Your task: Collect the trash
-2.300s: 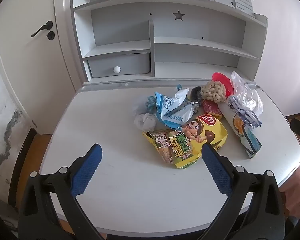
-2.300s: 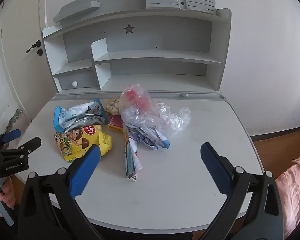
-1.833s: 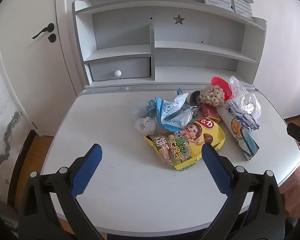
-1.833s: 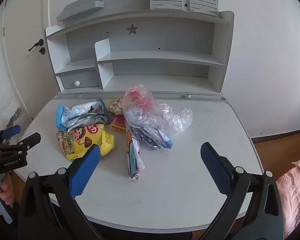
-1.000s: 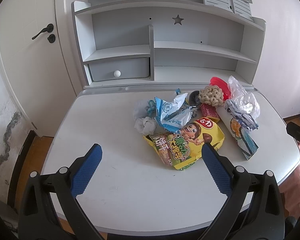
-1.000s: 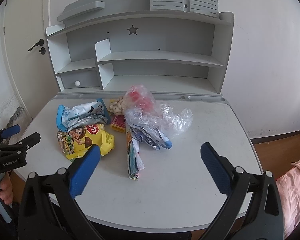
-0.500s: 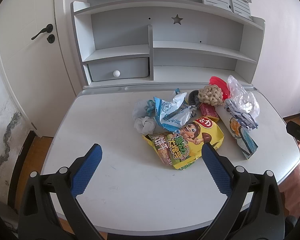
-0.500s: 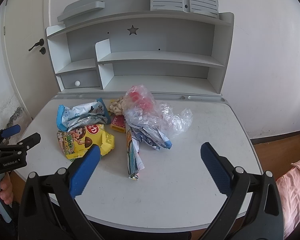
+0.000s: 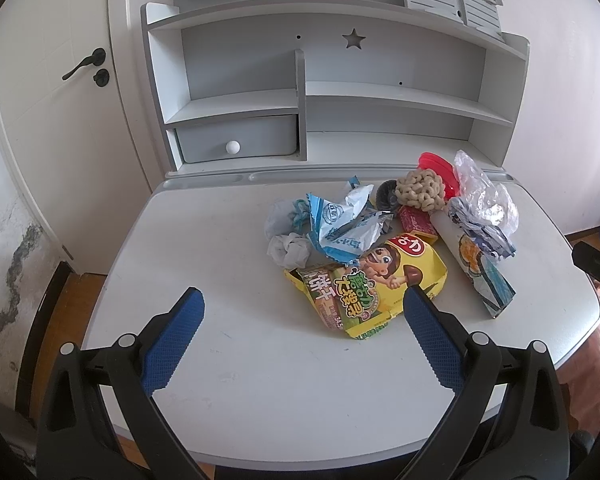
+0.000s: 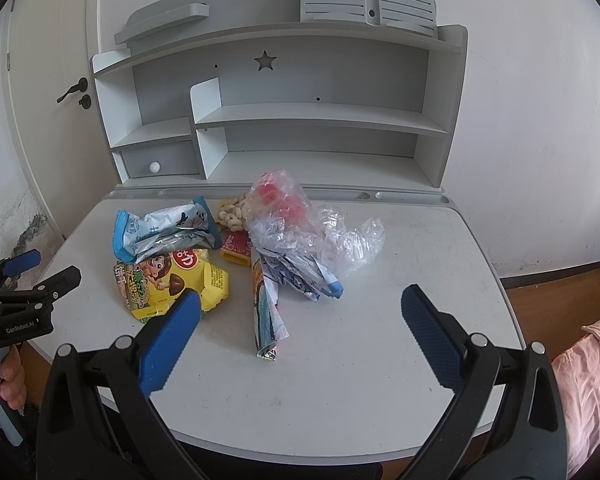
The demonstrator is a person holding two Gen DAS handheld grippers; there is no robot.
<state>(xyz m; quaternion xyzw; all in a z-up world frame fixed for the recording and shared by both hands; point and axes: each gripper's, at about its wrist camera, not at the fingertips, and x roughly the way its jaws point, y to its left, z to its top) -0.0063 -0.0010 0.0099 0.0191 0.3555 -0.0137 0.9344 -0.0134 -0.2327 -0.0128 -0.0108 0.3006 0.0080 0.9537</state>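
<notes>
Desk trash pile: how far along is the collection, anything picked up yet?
Nothing looks collected. The yellow cartoon snack bag, blue-and-white crinkled wrapper, clear plastic bag and long printed sachet all lie on the grey desk. In hand: nothing; the left gripper and right gripper hover open and empty. Left: every piece, and no bin is in view.

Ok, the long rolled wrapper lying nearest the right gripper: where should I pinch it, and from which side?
Take the long rolled wrapper at its near, flattened end, coming straight in from the table's front edge with the open right gripper. That end points toward the gripper and lies clear on bare table, while its far end is tucked under the crumpled plastic bag.
</notes>
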